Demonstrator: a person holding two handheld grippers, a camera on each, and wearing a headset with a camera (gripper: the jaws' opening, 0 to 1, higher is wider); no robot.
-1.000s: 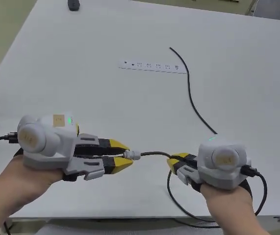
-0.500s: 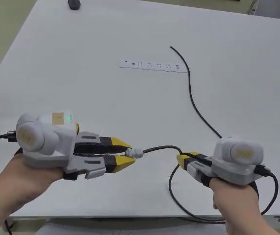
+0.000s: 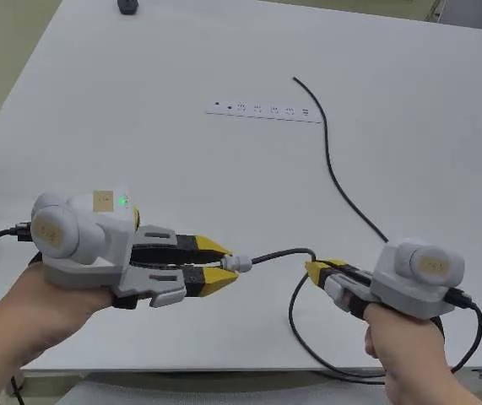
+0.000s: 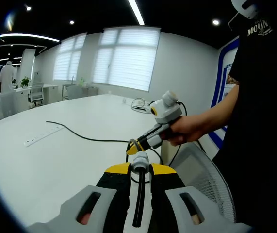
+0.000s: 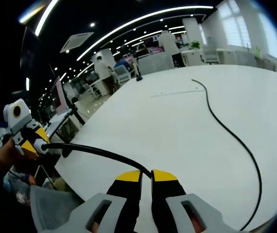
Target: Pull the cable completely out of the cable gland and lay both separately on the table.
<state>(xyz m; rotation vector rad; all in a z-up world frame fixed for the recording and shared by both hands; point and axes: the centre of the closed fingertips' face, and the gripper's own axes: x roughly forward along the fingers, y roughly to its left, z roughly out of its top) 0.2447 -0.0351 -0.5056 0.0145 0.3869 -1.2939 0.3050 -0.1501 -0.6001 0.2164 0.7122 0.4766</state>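
Inside left gripper point(image 3: 228, 264) | cable gland point(image 3: 239, 263) (mostly hidden) | probably clamped

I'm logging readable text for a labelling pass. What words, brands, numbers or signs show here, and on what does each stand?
"MOUN": white letters on the person's black shirt, cut off at the picture's edge; the smaller line above it is too blurred to read.
Tan sticker on the body of the left claw: too small to read.
Power strip: its markings are too small to read.
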